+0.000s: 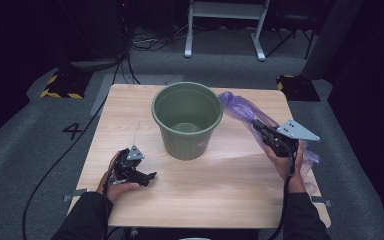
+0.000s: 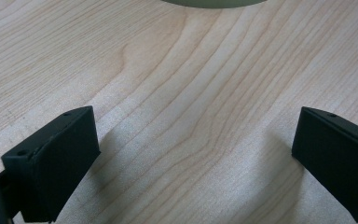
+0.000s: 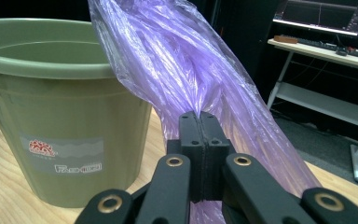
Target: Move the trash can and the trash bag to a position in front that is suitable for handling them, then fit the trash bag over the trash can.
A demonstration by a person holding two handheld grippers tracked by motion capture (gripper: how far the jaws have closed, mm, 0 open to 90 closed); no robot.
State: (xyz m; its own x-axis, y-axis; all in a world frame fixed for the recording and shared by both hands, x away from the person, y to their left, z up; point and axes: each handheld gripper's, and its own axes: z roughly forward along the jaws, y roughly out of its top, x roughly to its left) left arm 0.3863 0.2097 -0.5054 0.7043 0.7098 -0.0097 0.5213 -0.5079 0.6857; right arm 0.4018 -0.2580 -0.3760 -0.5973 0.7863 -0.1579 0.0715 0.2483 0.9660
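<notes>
Bucket (image 1: pixel 187 120) stands upright on the tabletop (image 1: pixel 215 185), centre of the high view, toward the far edge. Plastic bag (image 1: pixel 240 107) lies right of the bucket, touching its rim at upper right, trailing down to the frame's right. Right tongs (image 1: pixel 258 126) sit on the bag, right of the bucket, pinched on its film. Left tongs (image 1: pixel 147 177) rest at lower left, near the bucket's base, apart from it, spread wide over bare tabletop.

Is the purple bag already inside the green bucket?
No. The purple bag is pinched in the right hand-held gripper outside the bucket, whose inside holds no bag in the high view.
</notes>
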